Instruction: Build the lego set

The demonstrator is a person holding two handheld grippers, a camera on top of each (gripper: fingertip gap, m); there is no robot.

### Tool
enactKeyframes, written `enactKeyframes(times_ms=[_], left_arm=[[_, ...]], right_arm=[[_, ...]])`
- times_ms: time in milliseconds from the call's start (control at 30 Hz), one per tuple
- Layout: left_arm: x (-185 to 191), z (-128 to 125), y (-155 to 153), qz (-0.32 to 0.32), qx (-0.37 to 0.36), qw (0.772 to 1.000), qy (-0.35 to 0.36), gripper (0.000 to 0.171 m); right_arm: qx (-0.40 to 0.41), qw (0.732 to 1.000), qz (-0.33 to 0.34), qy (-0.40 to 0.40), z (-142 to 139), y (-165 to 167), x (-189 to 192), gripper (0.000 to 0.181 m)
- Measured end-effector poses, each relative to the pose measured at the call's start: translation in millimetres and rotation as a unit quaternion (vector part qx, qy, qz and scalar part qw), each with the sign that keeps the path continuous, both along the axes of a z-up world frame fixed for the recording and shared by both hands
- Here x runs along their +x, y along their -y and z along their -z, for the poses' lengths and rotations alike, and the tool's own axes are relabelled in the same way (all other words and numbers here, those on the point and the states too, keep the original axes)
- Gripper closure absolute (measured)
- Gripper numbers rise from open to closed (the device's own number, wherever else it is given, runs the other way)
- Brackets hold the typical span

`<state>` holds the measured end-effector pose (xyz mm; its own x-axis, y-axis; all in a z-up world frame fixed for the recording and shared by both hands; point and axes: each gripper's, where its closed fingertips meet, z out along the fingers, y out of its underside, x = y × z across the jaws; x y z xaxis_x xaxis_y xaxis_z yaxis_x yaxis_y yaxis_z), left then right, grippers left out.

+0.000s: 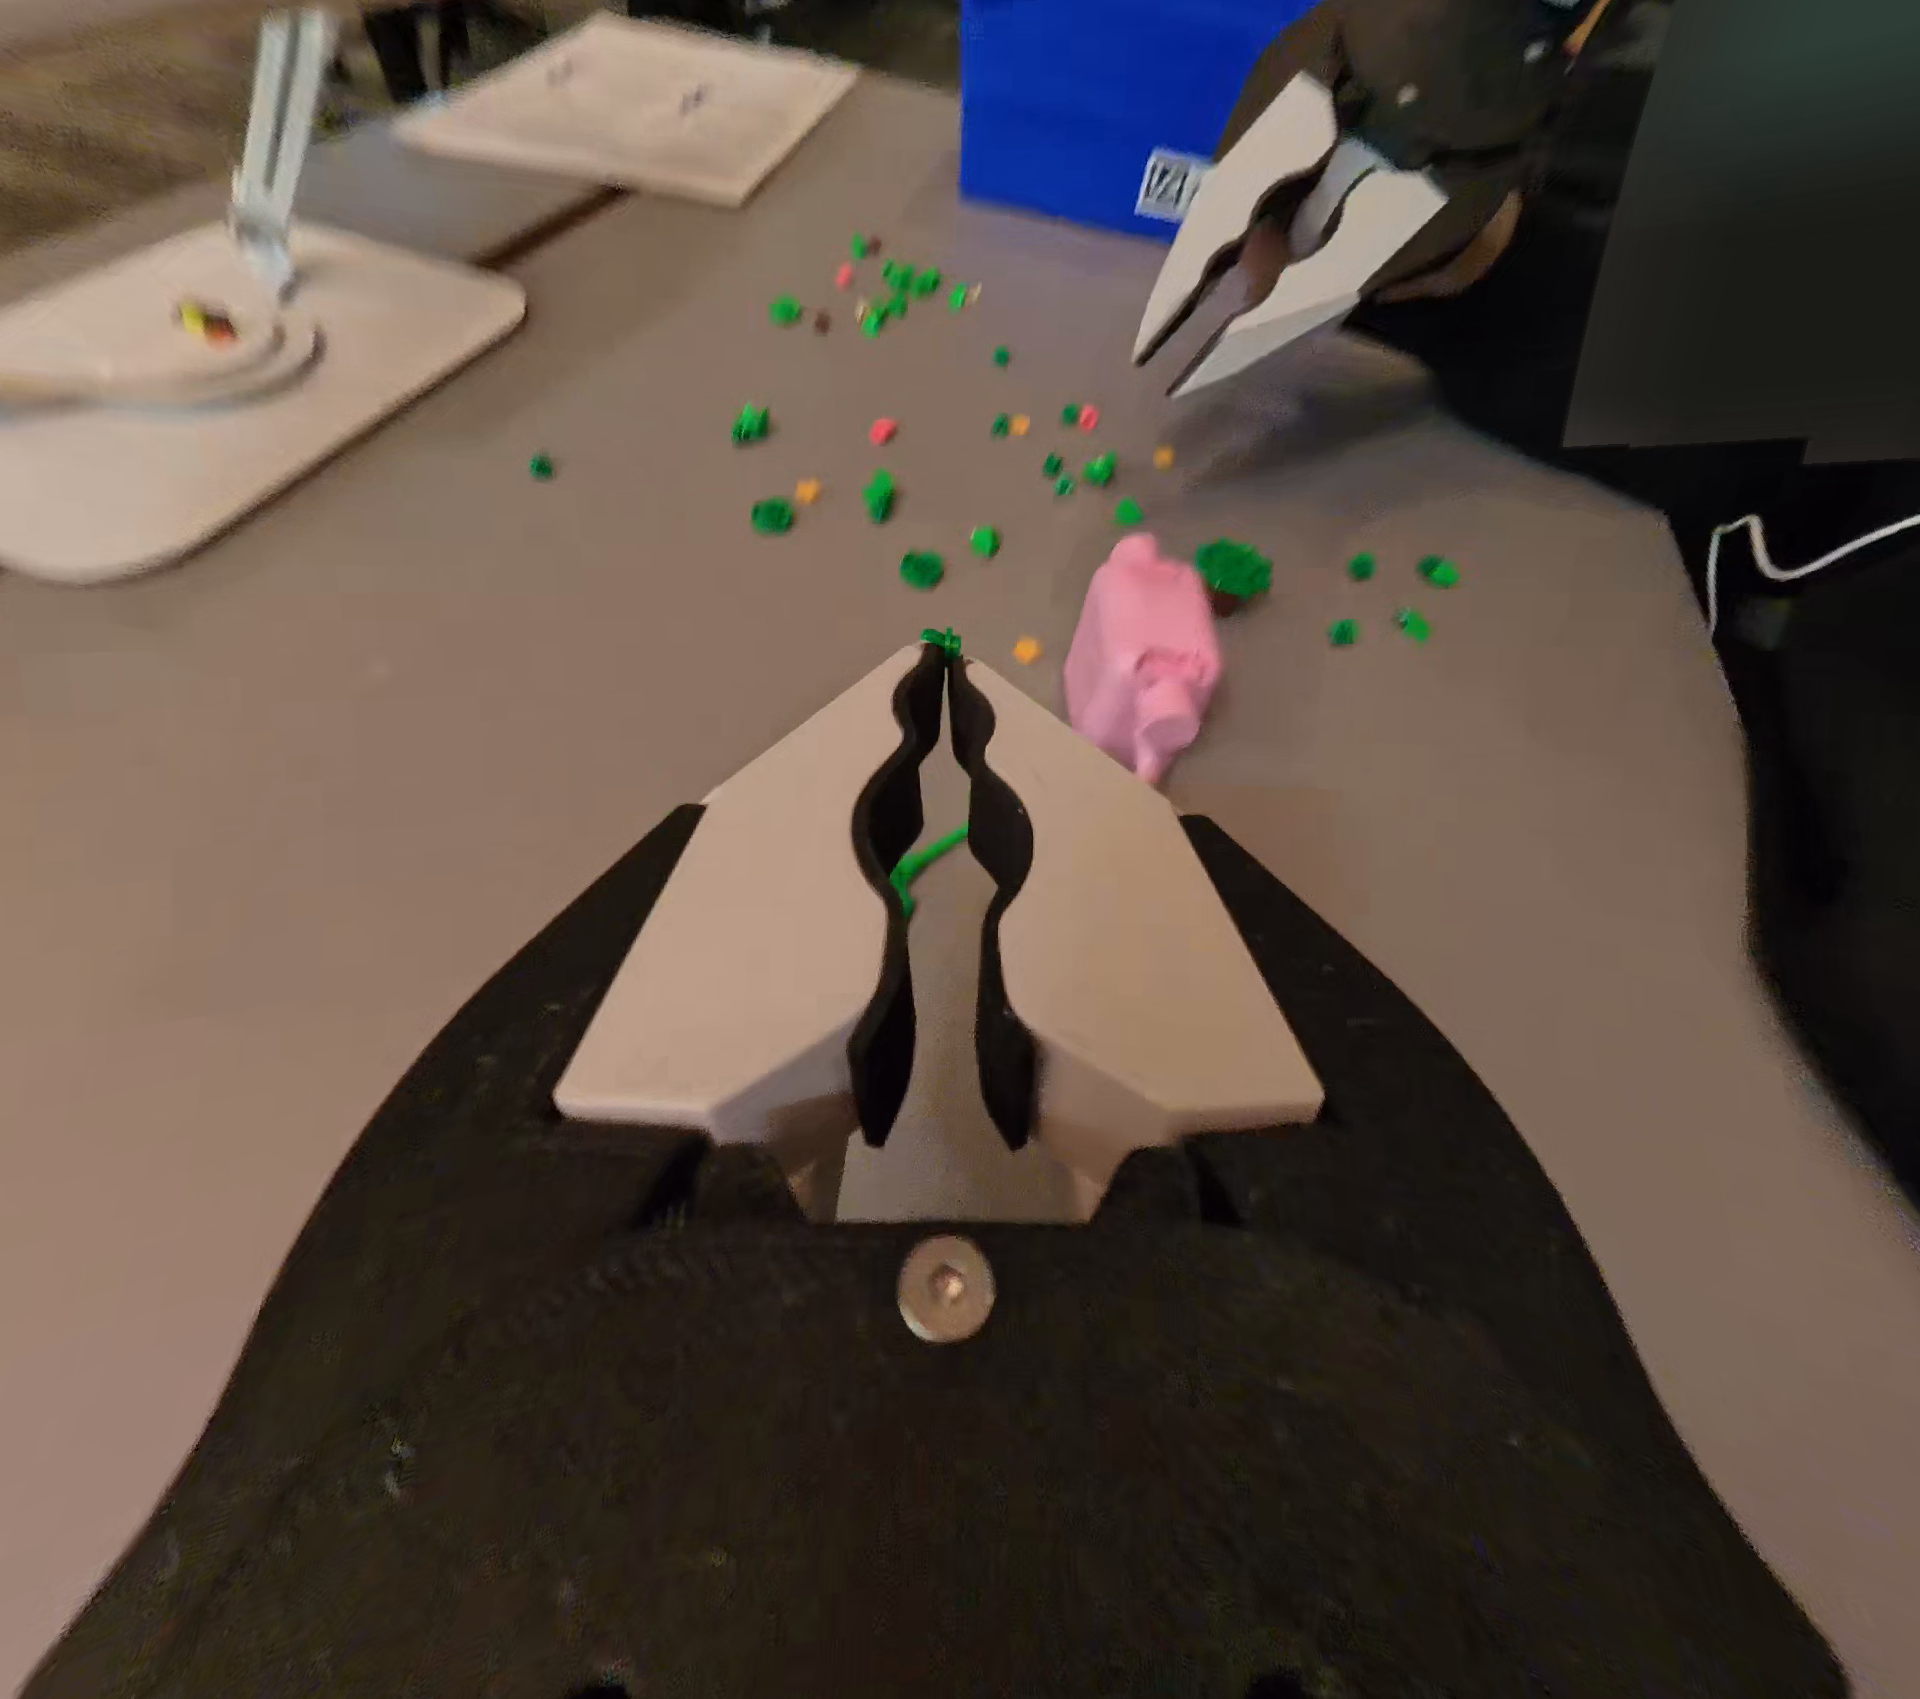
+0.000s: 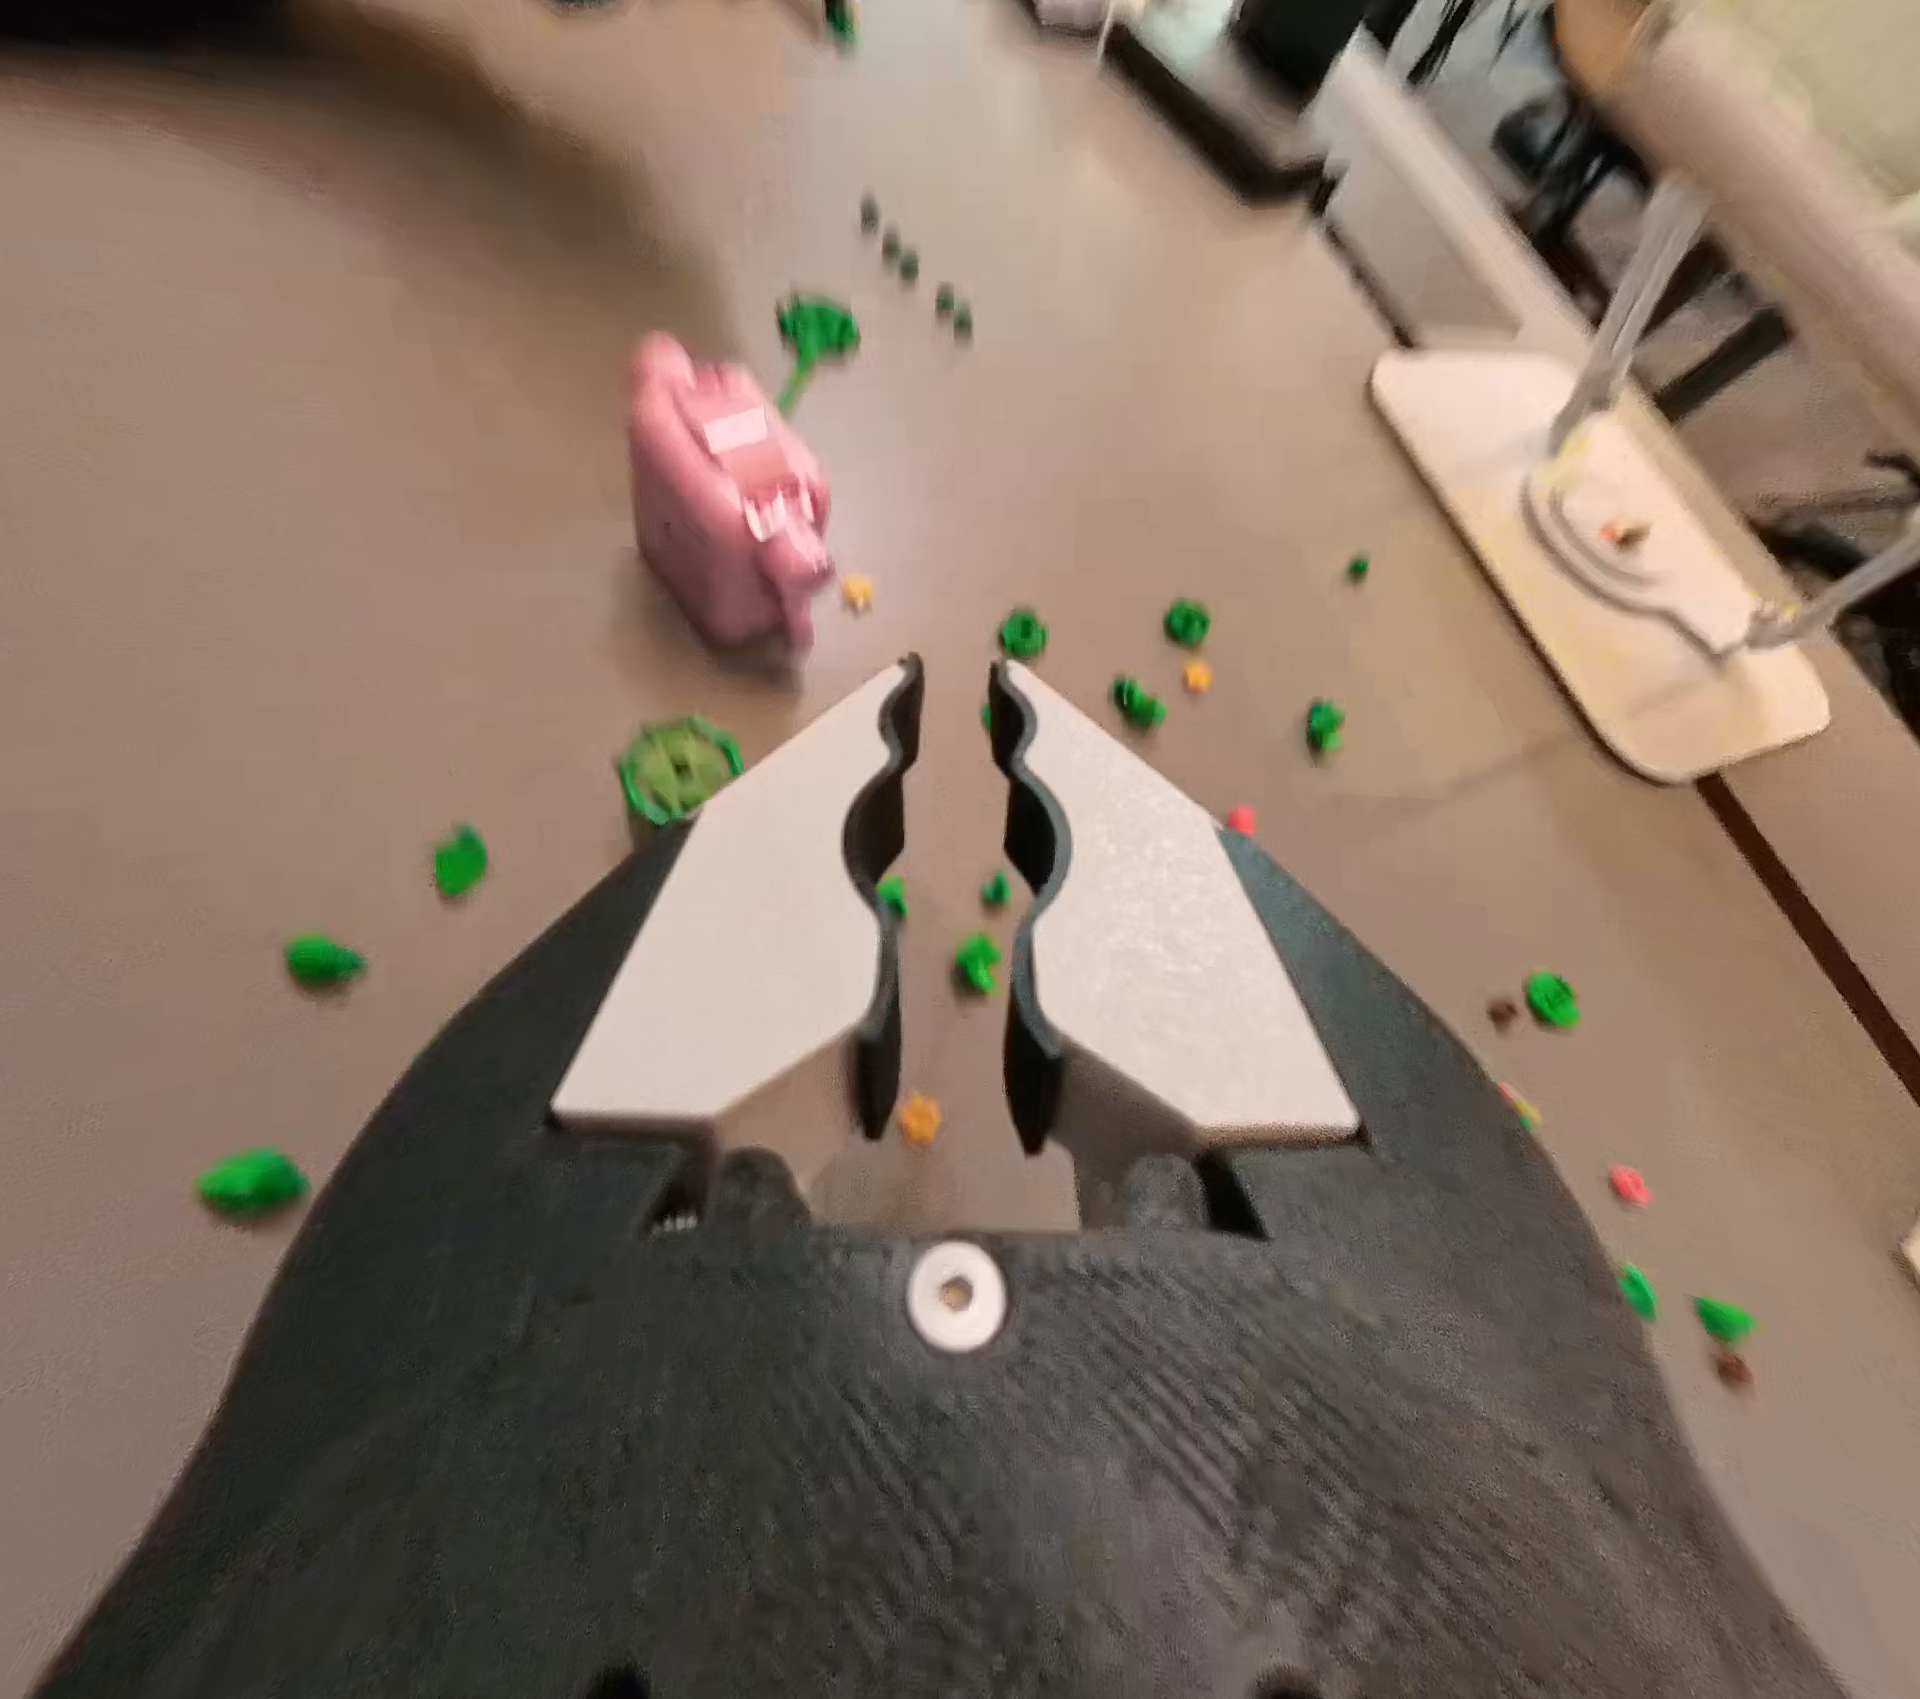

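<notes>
While most pieces lie loose, the grey table (image 1: 312, 818) is seen to carry a white stand (image 1: 260, 402) at one side, a blue bin (image 1: 1091, 80) at the far edge and a pink pot (image 1: 1143, 652) on its side among the scatter. Above it the left gripper (image 1: 948, 652) is held with its jaws pressed together on a green stem (image 1: 925, 865), whose leafy tip shows past the fingertips. Over the scattered bricks (image 1: 883, 496) the right gripper (image 2: 954, 673) is held with its jaws slightly parted, nothing being gripped. A green plant (image 2: 816, 330) is seen lying just beyond the pot.
</notes>
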<state>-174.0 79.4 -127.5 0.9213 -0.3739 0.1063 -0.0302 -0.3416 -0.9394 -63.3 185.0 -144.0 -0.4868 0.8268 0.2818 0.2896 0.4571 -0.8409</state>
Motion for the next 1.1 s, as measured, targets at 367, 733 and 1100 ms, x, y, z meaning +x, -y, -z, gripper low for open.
enactKeyframes(times_ms=[367, 733, 1100], left_arm=[[99.7, -47.0, -36.0, -0.049, 0.182, 0.951, -0.246, 0.171], [119.5, -51.6, -41.9, -0.053, 0.193, 0.96, -0.197, 0.171], [132.4, -52.8, -29.1, 0.065, 0.184, 0.979, -0.054, 0.154]], right_arm=[[-0.318, 0.946, -0.028, -0.059, -53.8, 67.7, -9.2, 0.164], [-0.423, 0.9, -0.082, -0.062, -74.2, 73.0, 0.9, 0.177], [-0.461, 0.868, -0.171, 0.07, -57.6, 85.6, 18.9, 0.178]])
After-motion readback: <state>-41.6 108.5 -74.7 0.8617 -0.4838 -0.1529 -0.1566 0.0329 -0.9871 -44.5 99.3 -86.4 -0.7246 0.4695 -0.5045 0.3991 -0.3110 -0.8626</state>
